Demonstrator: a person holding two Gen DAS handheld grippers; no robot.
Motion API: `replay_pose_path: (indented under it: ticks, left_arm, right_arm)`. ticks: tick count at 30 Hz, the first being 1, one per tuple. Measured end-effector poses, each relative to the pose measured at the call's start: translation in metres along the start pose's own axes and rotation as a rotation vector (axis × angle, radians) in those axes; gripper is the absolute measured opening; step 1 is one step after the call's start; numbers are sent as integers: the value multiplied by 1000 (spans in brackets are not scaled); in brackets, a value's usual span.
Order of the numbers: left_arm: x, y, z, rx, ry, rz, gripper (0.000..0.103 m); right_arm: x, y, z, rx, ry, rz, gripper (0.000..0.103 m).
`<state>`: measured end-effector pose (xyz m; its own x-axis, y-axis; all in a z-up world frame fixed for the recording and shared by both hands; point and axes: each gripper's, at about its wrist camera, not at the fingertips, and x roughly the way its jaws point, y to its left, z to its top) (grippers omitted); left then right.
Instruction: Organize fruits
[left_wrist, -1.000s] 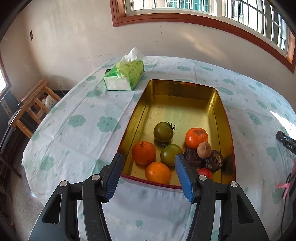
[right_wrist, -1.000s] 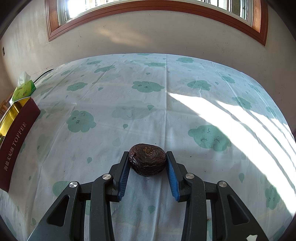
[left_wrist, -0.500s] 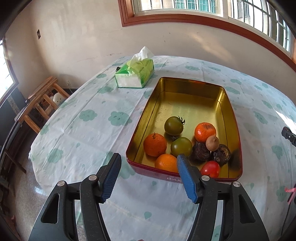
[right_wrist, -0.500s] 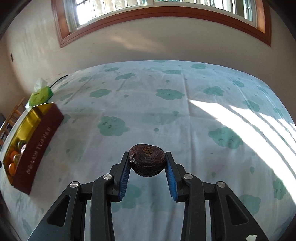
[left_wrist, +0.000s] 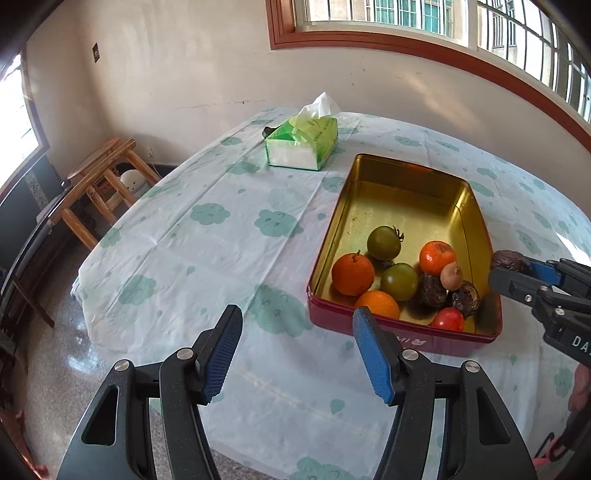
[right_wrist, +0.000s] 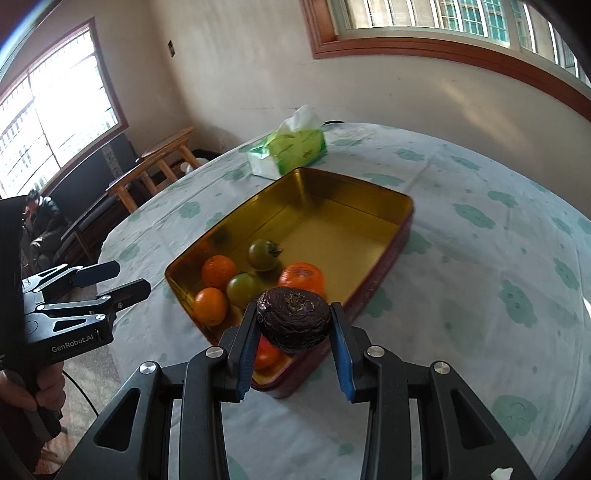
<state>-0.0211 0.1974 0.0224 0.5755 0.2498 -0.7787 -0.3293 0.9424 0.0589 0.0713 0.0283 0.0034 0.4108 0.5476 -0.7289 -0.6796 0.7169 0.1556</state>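
My right gripper (right_wrist: 293, 332) clamps the wrinkled dark fruit (right_wrist: 293, 319) just short of the tin (right_wrist: 402, 221) ahead, so next I carry it forward over the rim and release, left gripper (left_wrist: 297, 349) wide and empty.

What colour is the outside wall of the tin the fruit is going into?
Dark red outside, gold inside; the tin shows it best in the left wrist view, along the near wall.
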Motion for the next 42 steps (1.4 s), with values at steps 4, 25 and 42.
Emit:
replay_pose_path:
  ticks: [4,25,42]
  left_arm:
    - [2,6,-3,1,12,12,63]
    - [4,-2,-8,20,36,11,63]
    - [4,-26,-7,64,49,3,63]
  right_arm:
    - [27,16,1,-17,55,3,34]
    - [14,24,-5,0,-40,-193,78]
    - [-5,32,-34,9,36,-303,102]
